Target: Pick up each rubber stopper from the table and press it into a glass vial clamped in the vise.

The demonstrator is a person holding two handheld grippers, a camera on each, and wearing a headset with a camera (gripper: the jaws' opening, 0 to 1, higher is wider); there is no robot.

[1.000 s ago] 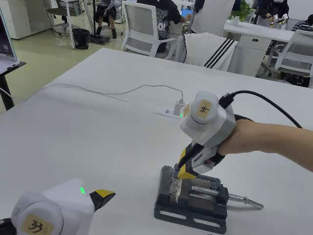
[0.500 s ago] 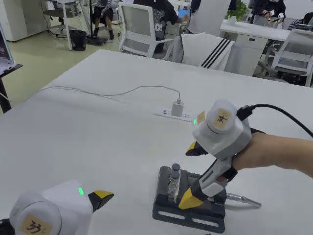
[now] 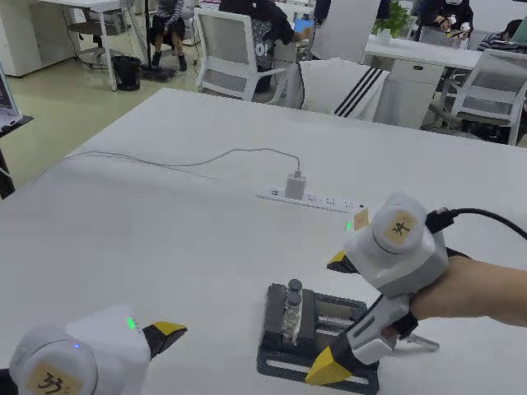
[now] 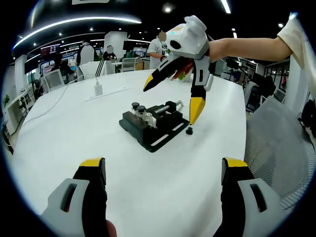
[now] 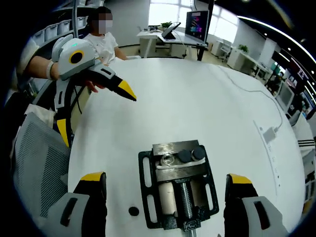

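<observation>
- Rubber stopper (image 5: pixel 133 211) lies loose on table (image 5: pixel 197 98), low and left between right gripper's (image 4: pixel 172 100) wide, empty jaws, just beside vise (image 5: pixel 144 187).
- Vial (image 5: pixel 168 159) ahead, probably unstoppered.
- Left gripper (image 5: pixel 96 114) wide, well apart.

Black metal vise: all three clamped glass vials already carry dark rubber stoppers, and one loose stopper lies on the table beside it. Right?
Not all three. The right gripper view shows only two carrying dark rubber stoppers; the third clear glass vial is open. One loose stopper does lie beside the black metal vise.
</observation>
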